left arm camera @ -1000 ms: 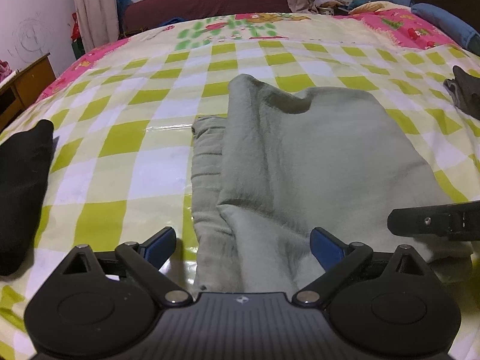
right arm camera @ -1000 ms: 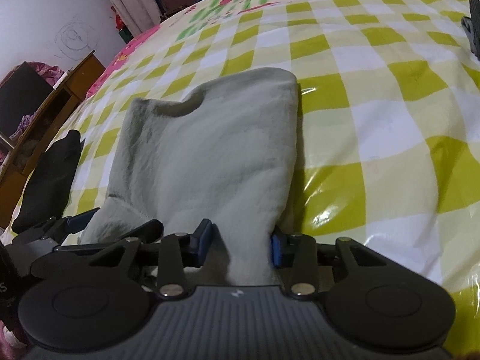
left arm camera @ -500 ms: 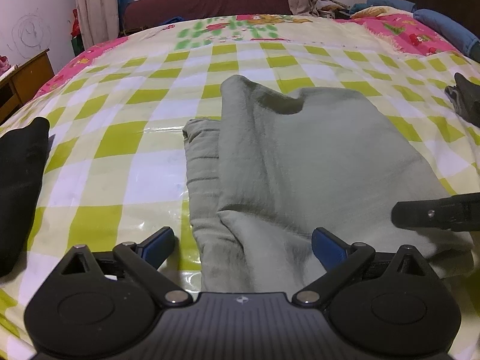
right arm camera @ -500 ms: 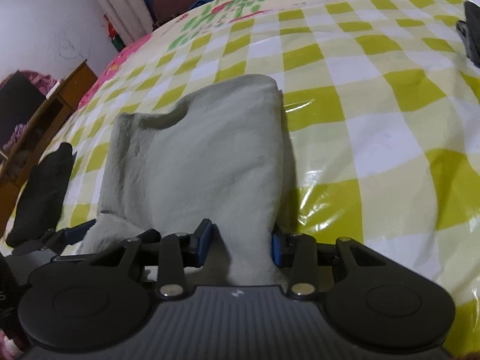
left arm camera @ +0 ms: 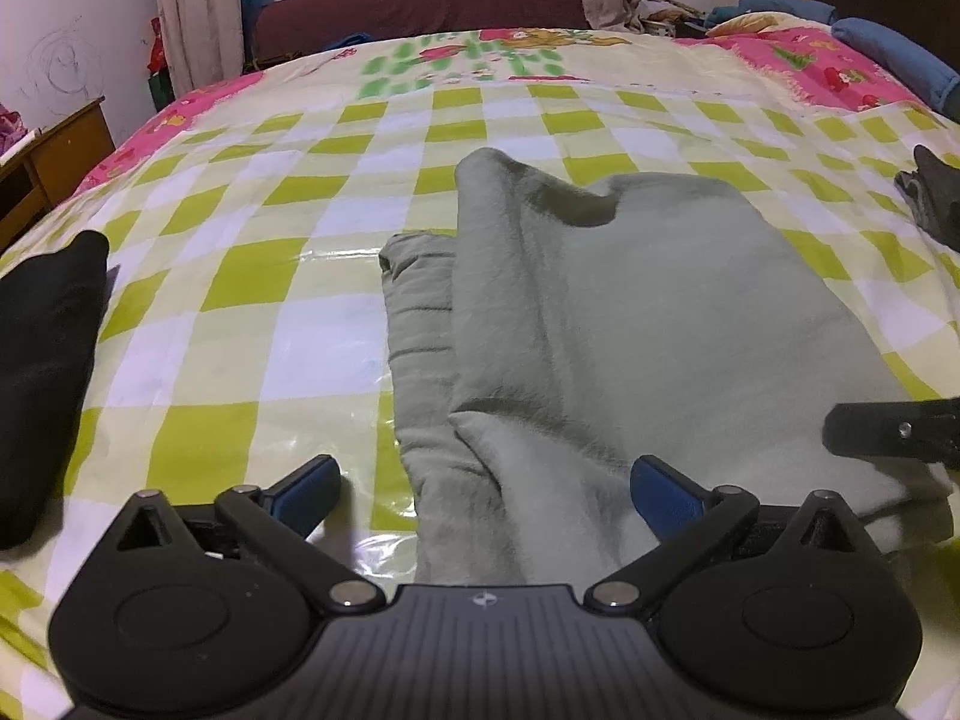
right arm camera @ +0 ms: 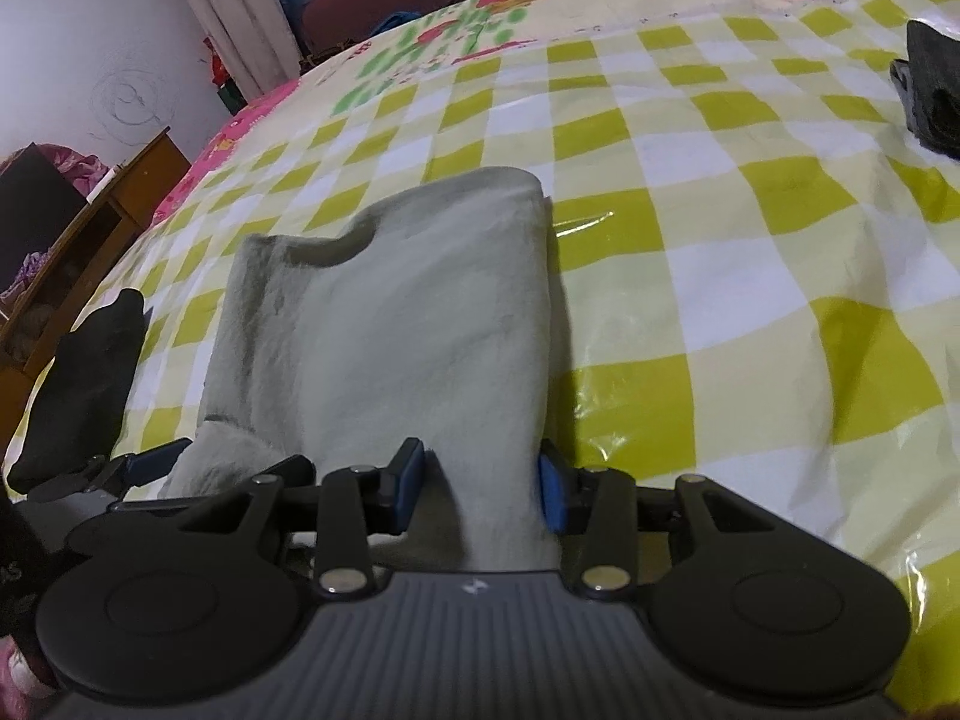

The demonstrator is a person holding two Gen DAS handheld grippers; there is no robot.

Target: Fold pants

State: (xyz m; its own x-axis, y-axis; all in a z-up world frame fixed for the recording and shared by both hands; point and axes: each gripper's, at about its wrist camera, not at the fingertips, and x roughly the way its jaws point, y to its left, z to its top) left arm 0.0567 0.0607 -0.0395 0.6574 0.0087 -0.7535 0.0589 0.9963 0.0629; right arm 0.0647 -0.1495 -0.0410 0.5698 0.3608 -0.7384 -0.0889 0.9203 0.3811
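Grey-green pants [left arm camera: 630, 312] lie folded on the checked bed cover, also seen in the right wrist view [right arm camera: 390, 324]. My left gripper [left arm camera: 483, 489] is open, its jaws wide apart on either side of the near left end of the pants. My right gripper [right arm camera: 477, 483] has its jaws partly closed around the near right corner of the pants, with cloth between the blue pads. The right gripper's finger shows at the right edge of the left wrist view [left arm camera: 894, 435].
A black garment [left arm camera: 42, 372] lies at the left on the bed. A dark grey garment [left arm camera: 933, 198] lies at the right edge. A wooden cabinet [right arm camera: 78, 252] stands left of the bed. Pillows [left arm camera: 888, 54] lie at the far right.
Both grippers have drawn back slightly and risen, so the pants appear a little farther away. The jaws look the same as before.
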